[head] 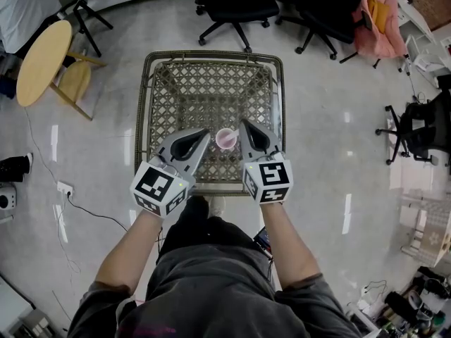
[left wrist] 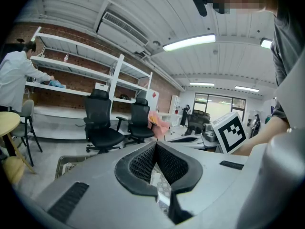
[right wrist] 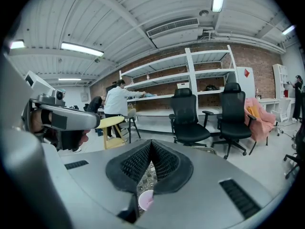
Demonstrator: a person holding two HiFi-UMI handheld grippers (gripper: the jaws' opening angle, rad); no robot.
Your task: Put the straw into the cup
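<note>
while my left gripper (head: 203,135) and right gripper (head: 244,127) sit pressed together empty, i see no straw in the round pink plastic cup (head: 225,139).

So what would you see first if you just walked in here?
First you'd see two grey tools with black-and-white square patterns: the left hand-held gripper and the right hand-held gripper, held side by side in the middle of the head view. A little pink cup sits between their tips on a woven table. Black office chairs stand on the shiny floor beyond the table.
</note>
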